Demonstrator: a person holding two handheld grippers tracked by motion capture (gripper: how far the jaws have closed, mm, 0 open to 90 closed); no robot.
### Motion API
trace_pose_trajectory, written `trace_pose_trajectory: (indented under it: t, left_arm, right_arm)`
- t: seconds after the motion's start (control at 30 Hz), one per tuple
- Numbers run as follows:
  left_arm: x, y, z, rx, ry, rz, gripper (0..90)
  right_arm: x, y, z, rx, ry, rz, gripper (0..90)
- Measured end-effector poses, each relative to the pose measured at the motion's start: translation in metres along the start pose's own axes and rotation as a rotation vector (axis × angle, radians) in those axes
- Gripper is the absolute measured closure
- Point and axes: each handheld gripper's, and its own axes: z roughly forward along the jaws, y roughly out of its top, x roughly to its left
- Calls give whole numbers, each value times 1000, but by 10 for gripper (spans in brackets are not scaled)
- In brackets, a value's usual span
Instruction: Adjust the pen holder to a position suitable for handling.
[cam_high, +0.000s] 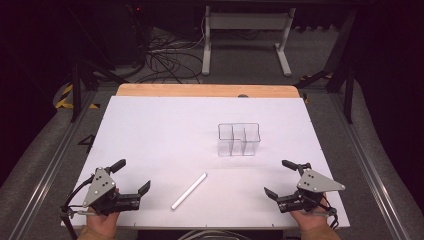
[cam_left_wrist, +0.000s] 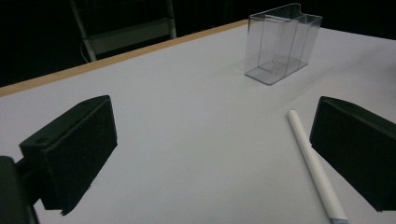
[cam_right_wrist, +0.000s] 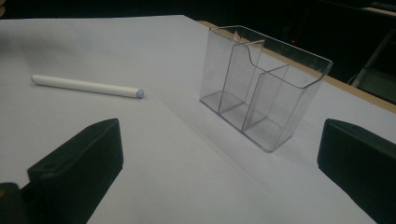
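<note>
Both pairs of jaws spread wide, nothing between the pads on either side.

Left gripper (cam_high: 134, 176): low at the near-left corner of the table (cam_high: 150, 130), hand (cam_high: 102, 220) under it, jaws pointing in toward the middle. In the left gripper view the pen (cam_left_wrist: 315, 165) lies flat just inside the right-hand jaw, running from the bottom edge up and away; whether it touches that jaw I cannot tell.

Right gripper (cam_high: 278, 177): low at the near-right corner, hand (cam_high: 311, 220) under it, jaws pointing in and slightly away from the person. In the right gripper view the clear holder (cam_right_wrist: 261, 84) sits ahead between the jaw lines, well apart from both.

Pen (cam_high: 189, 190) in the high view: white, lying flat on the white table top, near edge, roughly midway between the two grippers, angled from near-left to far-right. Apart from both grippers there.

Holder (cam_high: 239, 139): clear plastic, upright, three compartments visible in the right gripper view, all empty. Stands past the pen, right of centre, not touching it.

Wooden strip (cam_high: 207, 90) shows along the far table edge.
</note>
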Motion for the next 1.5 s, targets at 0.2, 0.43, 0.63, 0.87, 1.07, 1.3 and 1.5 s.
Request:
trace_pose_trajectory:
  t: [0.2, 0.43, 0.63, 0.87, 1.07, 1.3, 1.5]
  left_arm:
    - [0, 0, 0, 1, 11, 12, 16]
    - [0, 0, -1, -3, 8, 16, 17]
    - [-1, 0, 0, 7, 8, 25, 21]
    - [-1, 0, 0, 6, 12, 21, 21]
    - [-1, -1, 1, 12, 17, 28, 21]
    - [-1, -1, 1, 10, 16, 26, 21]
    - [-1, -1, 2, 14, 14, 26, 21]
  right_arm:
    - [-1, 0, -1, -2, -2, 11, 13]
    - [-4, 5, 1, -3, 3, 16, 23]
    - [-10, 14, 5, 28, 13, 29, 23]
    - [-13, 29, 15, 26, 25, 17, 23]
    - [-16, 34, 21, 17, 31, 16, 23]
    - [-18, 39, 25, 23, 30, -5, 22]
    - [-17, 46, 24, 59, 27, -41, 31]
